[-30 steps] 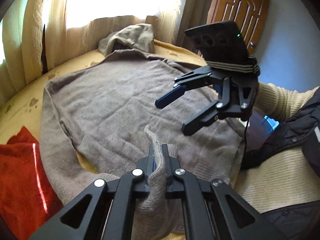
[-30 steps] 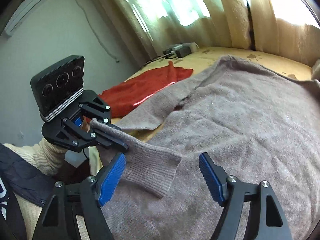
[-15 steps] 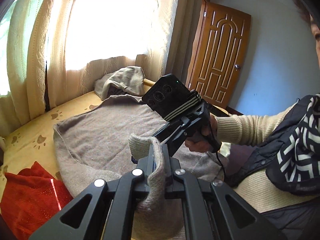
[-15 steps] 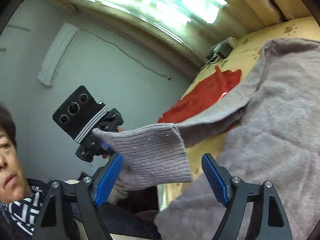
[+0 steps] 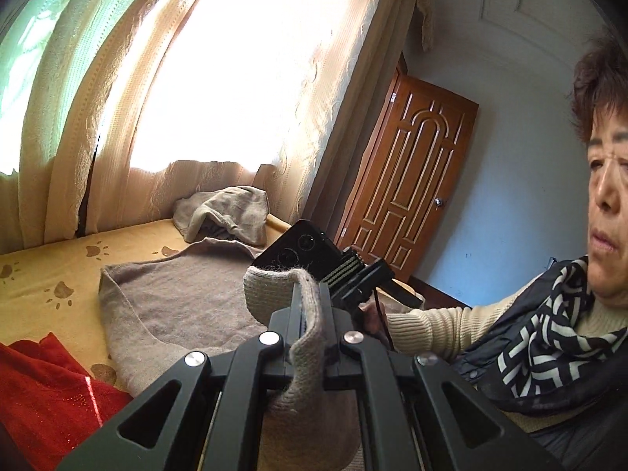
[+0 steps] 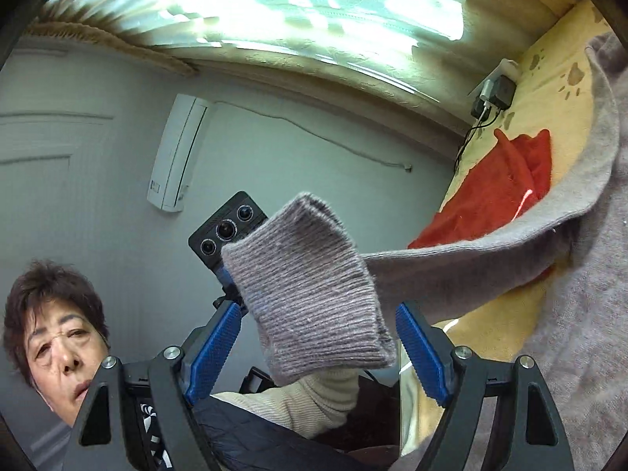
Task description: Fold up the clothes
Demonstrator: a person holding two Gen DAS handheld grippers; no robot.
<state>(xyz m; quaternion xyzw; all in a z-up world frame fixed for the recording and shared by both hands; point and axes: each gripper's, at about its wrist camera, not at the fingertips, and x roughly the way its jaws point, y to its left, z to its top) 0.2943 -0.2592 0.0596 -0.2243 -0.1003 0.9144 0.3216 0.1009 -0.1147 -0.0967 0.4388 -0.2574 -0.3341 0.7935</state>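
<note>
Sweater cuff (image 5: 306,337) sits pinched in the left gripper (image 5: 308,310), lifted; the right gripper (image 6: 318,345) gapes empty around it. Beyond, at eleven o'clock, the sweater body (image 5: 176,298) lies spread on the bed (image 5: 47,267): folding unfinished.

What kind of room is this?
Probably a home bedroom: a bed under a yellow paw-print sheet, cream curtains over a bright window, and a carved brown wooden door.

Home bedroom, bed (image 5: 47,271), curtained window (image 5: 204,78), wooden door (image 5: 412,200), wall air conditioner (image 6: 176,153)
</note>
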